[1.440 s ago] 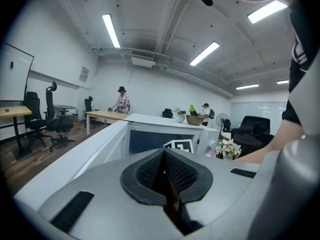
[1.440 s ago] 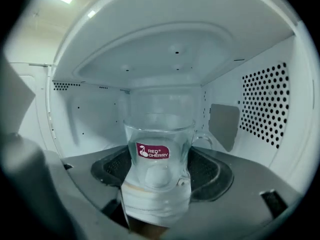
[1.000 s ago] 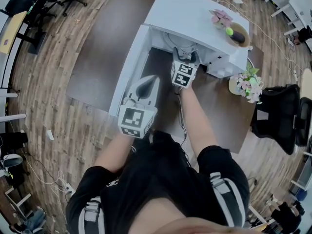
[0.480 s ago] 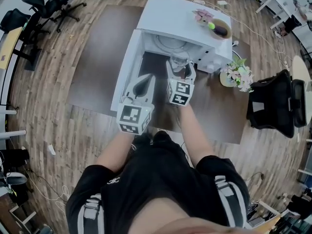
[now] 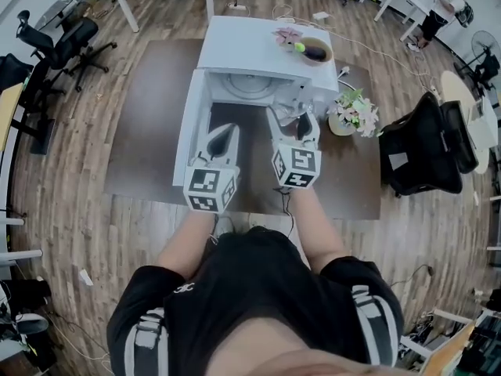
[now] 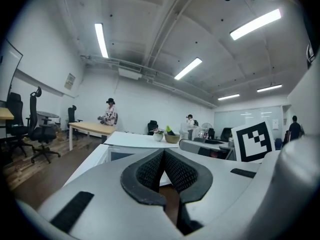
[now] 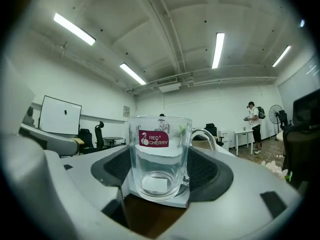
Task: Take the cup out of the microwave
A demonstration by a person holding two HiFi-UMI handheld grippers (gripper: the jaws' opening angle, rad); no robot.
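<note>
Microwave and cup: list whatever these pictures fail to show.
Right gripper view: the cup and the right gripper cover whatever lies under them.
Head view: the microwave roof hides most of the cavity; only the turntable front shows.
Head view: the cup is tiny and clear between the jaws; its handle cannot be found.
Left gripper view: the shut left gripper blocks the microwave's inside.

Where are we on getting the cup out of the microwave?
Done: the microwave door stands open, and the cup is outside the cavity, in front of the opening.
In hand: the right gripper clamps the cup upright between its pads. The left gripper is shut and empty.
Left: probably just setting the cup down, likely on the table, and releasing.
</note>
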